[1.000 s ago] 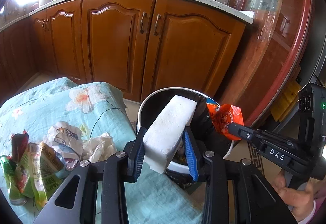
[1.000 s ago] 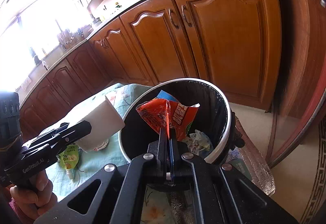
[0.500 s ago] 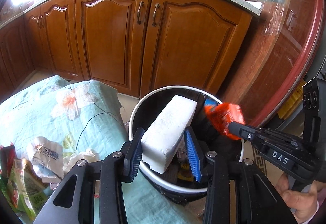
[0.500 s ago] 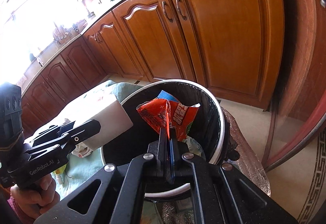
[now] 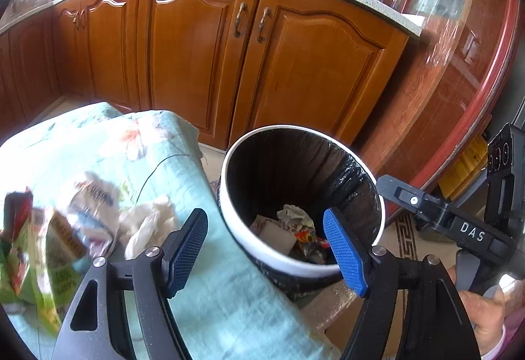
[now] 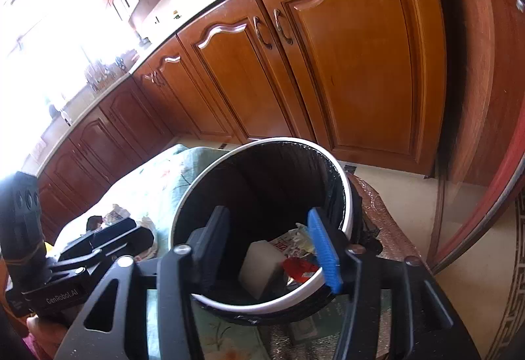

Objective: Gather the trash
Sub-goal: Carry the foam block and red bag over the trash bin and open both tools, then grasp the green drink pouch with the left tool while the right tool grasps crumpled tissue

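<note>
Both grippers point steeply downward, side by side. The left gripper (image 5: 265, 248) has its jaws opening, nothing between the blue pads (image 5: 344, 253). The right gripper (image 6: 269, 248) is opening too — also empty. A hand (image 5: 485, 314) grips the right tool's handle — fingers wrapped beneath it.

Bin (image 5: 229, 212) mouth open, unobstructed from above; wrappers (image 5: 49, 229) crowd cloth (image 5: 213, 294) beside it

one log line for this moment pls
left gripper: opening, empty | right gripper: opening, empty | foam block, red wrapper: in bin | more trash on cloth
</note>
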Demonstrator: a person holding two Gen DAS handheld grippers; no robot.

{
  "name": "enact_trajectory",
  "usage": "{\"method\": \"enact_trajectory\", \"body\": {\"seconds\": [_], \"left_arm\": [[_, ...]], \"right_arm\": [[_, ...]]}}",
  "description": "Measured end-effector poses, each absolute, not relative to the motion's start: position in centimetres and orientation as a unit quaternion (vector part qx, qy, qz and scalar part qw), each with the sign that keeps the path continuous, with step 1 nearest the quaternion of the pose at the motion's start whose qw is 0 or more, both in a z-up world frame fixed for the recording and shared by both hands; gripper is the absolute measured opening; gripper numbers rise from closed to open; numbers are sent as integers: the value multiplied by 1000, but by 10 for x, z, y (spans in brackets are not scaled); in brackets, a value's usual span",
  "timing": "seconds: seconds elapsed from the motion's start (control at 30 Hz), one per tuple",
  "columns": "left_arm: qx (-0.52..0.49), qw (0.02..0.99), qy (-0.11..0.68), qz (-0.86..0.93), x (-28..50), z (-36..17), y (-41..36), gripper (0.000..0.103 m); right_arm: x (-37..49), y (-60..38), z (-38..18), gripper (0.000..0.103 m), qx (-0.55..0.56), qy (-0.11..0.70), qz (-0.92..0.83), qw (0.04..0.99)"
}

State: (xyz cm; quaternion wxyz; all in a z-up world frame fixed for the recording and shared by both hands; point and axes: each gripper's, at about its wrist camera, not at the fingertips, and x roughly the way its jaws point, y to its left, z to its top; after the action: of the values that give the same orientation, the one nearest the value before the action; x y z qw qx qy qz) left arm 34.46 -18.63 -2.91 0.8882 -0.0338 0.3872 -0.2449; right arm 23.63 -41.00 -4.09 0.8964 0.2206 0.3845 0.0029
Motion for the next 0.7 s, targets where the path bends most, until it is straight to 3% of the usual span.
{"method": "enact_trajectory", "body": {"seconds": [0.1, 0.43, 0.7], "left_arm": [[-42, 893, 380, -235, 326, -29, -173, 73], [-62, 900, 380, -204, 275, -36, -121, 74], [-88, 901, 389, -170, 247, -37, -74, 74]], "right_arm": [[224, -402, -38, 74, 233, 369, 7, 900], [201, -367, -40, 82, 255, 359, 26, 897], [191, -335, -49, 82, 260, 376, 48, 888]]}}
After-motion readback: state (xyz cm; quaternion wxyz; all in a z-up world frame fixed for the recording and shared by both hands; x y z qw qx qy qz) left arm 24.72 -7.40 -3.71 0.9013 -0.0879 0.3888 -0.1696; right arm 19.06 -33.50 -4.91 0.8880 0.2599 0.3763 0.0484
